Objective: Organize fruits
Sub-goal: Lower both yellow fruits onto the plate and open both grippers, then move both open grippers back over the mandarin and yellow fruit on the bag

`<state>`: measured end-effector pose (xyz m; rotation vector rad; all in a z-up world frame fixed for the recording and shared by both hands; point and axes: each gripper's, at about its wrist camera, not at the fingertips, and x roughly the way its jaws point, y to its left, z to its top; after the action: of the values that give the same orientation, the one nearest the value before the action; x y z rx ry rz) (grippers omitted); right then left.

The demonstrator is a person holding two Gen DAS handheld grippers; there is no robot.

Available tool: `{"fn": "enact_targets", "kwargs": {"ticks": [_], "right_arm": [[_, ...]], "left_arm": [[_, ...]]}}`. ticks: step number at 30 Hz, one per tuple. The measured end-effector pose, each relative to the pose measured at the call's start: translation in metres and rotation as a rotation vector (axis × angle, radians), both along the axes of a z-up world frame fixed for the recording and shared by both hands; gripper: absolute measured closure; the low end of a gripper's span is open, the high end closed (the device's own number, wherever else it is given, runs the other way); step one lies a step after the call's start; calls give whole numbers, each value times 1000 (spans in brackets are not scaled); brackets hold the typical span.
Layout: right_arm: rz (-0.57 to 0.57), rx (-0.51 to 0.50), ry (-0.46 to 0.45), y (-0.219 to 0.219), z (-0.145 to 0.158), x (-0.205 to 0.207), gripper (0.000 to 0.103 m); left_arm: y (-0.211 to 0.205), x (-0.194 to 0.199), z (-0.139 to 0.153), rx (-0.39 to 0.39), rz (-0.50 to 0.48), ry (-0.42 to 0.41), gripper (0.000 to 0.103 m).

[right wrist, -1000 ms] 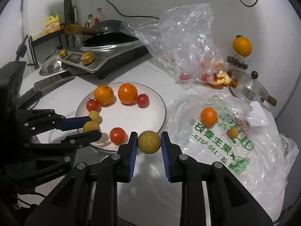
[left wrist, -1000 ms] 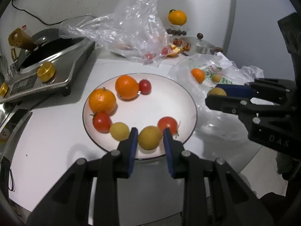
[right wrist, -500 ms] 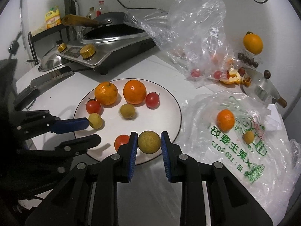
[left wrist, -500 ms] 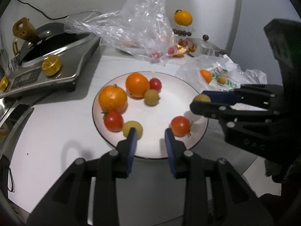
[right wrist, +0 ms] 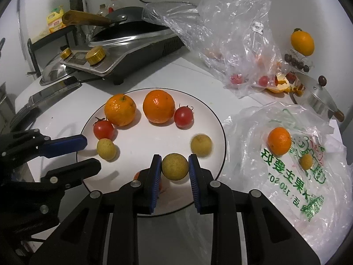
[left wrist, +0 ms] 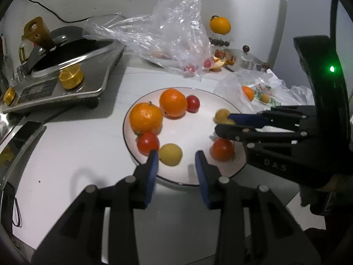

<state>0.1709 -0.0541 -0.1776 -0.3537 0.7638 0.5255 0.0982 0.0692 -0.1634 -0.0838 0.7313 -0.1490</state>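
Observation:
A white plate (right wrist: 211, 119) (left wrist: 198, 130) holds two oranges (right wrist: 120, 110) (right wrist: 158, 106), three tomatoes and small yellow fruits. My right gripper (right wrist: 174, 161) is shut on a yellow-green fruit (right wrist: 175, 166) low over the plate's near side. It reaches in from the right in the left wrist view (left wrist: 222, 123). A loose yellow fruit (right wrist: 201, 145) lies blurred just beyond it. My left gripper (left wrist: 176, 158) (right wrist: 91, 152) has its jaws opening, and nothing is pressed between them. Another yellow fruit (left wrist: 170, 154) sits at its fingertips, beside a tomato (left wrist: 147, 143).
A cooker with a wok (right wrist: 123, 44) stands at the back left. A crumpled clear bag (right wrist: 231, 33) lies at the back. A printed bag (right wrist: 297, 165) on the right carries a small orange (right wrist: 279, 141) and a small yellow fruit. A steel lid (right wrist: 317, 97) lies at the far right.
My left gripper let go of its yellow fruit and spread its jaws; that fruit rolled across the plate to the right side. My right gripper carried its fruit in over the plate.

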Motion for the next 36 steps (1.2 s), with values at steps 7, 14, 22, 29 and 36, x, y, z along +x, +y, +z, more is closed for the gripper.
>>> {"fn": "enact_targets", "kwargs": {"ticks": [7,14,22,29,36], "right_arm": [[1,4,1,2,1,1,76],[-7,17,-19,-5,9,-4,75],[-20,32,-49,-19,18,-13,75],[-28,47,-62,-35,25,-18,75],[-43,68,-69,-57,30,-19,75]], "left_arm": [[2,-2,1,-2,6,-4,66],[3,-6,7,-17,19,-27,47],[-11,-10,16,-8,12,-40,47],[-26,-10,21,0,3,-44,47],[-43,-5,27,14,-3,-48,47]]}}
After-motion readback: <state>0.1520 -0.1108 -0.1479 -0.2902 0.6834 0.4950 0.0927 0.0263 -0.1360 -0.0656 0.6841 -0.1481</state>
